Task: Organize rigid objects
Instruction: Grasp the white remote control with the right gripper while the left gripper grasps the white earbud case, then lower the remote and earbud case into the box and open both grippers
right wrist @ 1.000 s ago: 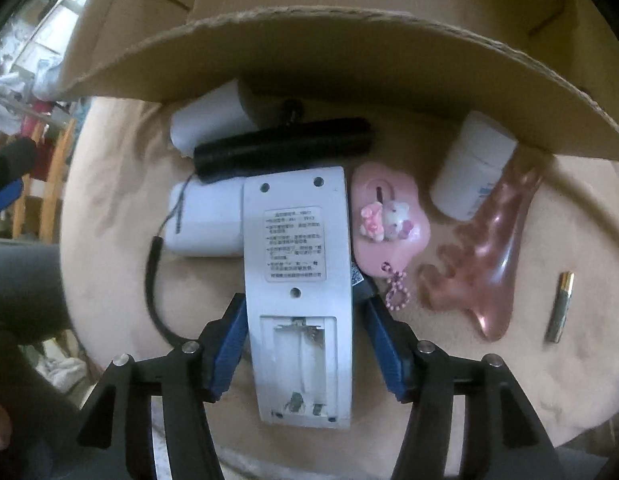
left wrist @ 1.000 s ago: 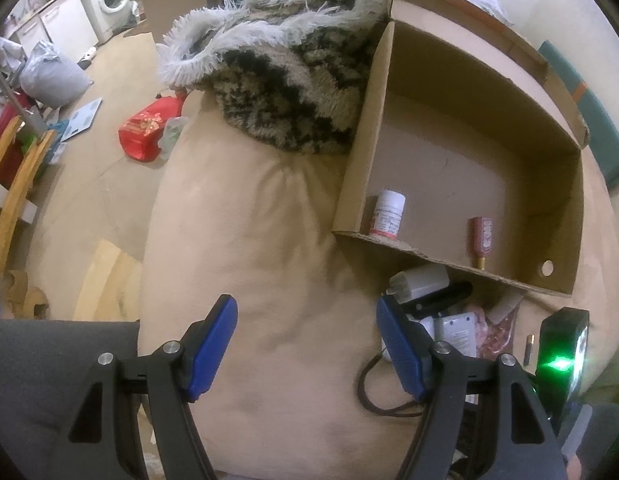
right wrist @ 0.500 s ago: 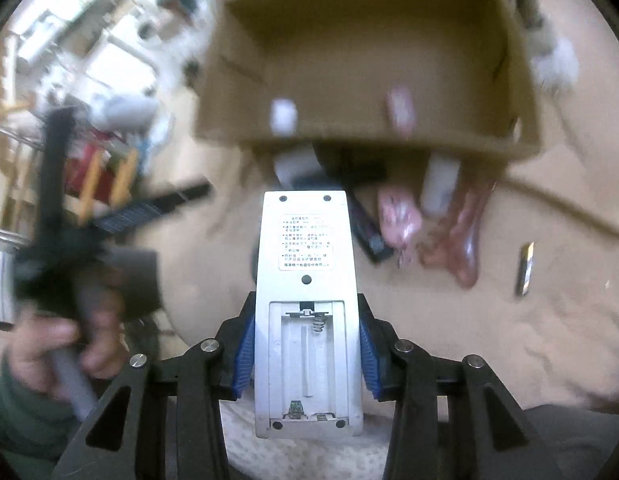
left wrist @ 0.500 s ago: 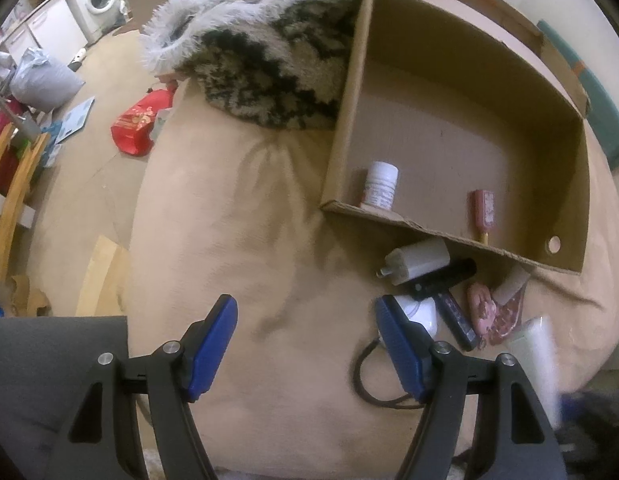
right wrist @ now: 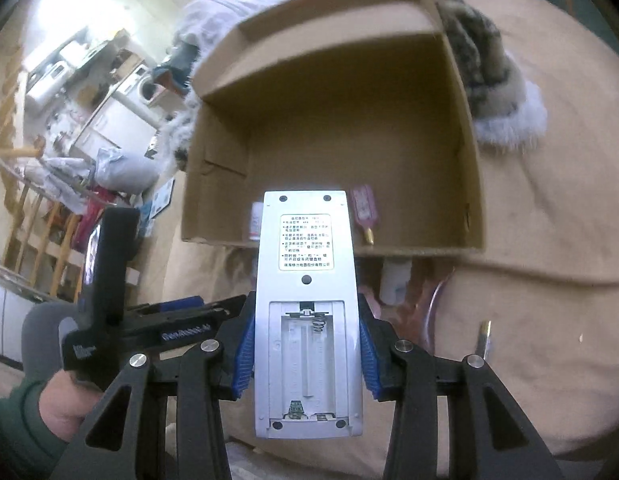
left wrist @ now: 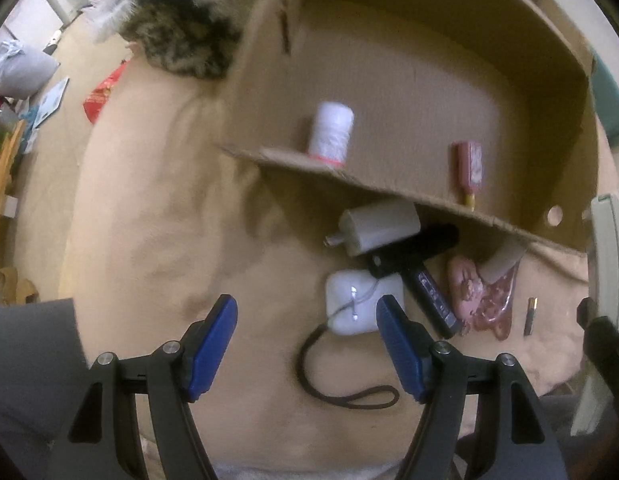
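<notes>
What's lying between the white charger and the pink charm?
In the left wrist view, a black stick lies between the charger and the charm.

beige cushion (left wrist: 149, 240), cardboard box (left wrist: 389, 60), white charger (left wrist: 363, 300)

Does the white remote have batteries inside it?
Empty: the remote shows an uncovered battery bay with bare springs and no batteries.

Remote control (left wrist: 607, 248) cut off, bottle (right wrist: 255, 220) half-hidden
</notes>
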Available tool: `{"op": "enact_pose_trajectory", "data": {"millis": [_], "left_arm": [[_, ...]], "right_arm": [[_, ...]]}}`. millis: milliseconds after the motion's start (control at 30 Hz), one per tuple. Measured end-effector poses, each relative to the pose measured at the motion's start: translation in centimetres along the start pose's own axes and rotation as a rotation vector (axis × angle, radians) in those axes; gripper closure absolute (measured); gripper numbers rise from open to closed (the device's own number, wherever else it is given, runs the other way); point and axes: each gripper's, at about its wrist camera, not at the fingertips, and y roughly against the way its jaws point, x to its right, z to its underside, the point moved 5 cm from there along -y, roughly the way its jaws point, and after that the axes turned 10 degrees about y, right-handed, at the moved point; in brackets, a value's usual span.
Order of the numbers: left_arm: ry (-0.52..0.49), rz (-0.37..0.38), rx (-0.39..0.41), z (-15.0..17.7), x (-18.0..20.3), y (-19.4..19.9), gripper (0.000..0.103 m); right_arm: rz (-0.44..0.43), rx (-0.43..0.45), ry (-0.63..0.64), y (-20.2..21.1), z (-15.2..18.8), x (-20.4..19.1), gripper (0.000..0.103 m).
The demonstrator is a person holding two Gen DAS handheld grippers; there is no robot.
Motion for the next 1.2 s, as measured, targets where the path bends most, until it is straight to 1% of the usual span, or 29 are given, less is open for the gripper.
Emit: {"op": "enact_pose_trajectory", "data": {"millis": [167,267,367,467,533,667,733,800,900,1000,1067,1133,1200], "left_arm": [[-0.011,-0.025,-0.035,0.5,1.8,-2.5,0.034],[-0.034,-0.024,-0.045,0.4,2.9,-3.5,0.034],[-0.068,-0.063,-0.039,0.3,3.6,-4.3,0.034],[-0.072,-0.086,-0.045,0.2,3.7,-5.1,0.034],[-0.073,-0.077,-0.024,0.0,3.7,-5.0,0.050],[-0.137,-0.128,-0.016,0.5,4.1,-4.5,0.050],[-0.138,-0.134,-0.020,0.7,3.6,-4.0,0.050],[-0.126,-0.128,-0.017,0.6,2.9,-3.2,0.050],[-0.132,-0.123,0.026,0.8,1.7,-1.1,0.050],[-0.127,-0.111,0.094,0.8,0.6,1.7,0.050],[-0.112,-0.097,0.143,1.3,-0.5,3.9,0.050],[-0.100,-0.086,0.188,1.0,-1.4,6.0,0.050],[-0.091,-0.079,0.233,0.6,-2.2,8.1,0.050]], "right_arm": [[0.002,-0.003,-0.019,-0.7,-0.3,1.1,0.057],[0.005,-0.014,-0.030,-1.2,-0.5,1.6,0.057],[0.006,-0.020,-0.039,-1.3,-0.6,2.0,0.057],[0.006,-0.021,-0.031,-1.5,-0.8,1.9,0.057],[0.009,-0.023,-0.023,-1.4,-0.6,1.9,0.057],[0.017,-0.032,-0.020,-1.5,-0.6,1.9,0.057],[0.019,-0.031,-0.021,-1.5,-0.7,2.0,0.057],[0.022,-0.027,-0.017,-1.4,-0.8,1.9,0.057],[0.029,-0.021,-0.010,-1.3,-0.9,1.7,0.057],[0.034,-0.001,0.006,-0.9,-1.0,1.4,0.057],[0.038,0.028,0.045,-0.3,-1.2,0.6,0.057],[0.079,0.060,0.094,0.3,-1.5,-0.2,0.057],[0.113,0.069,0.103,0.4,-1.5,-0.3,0.057]]}}
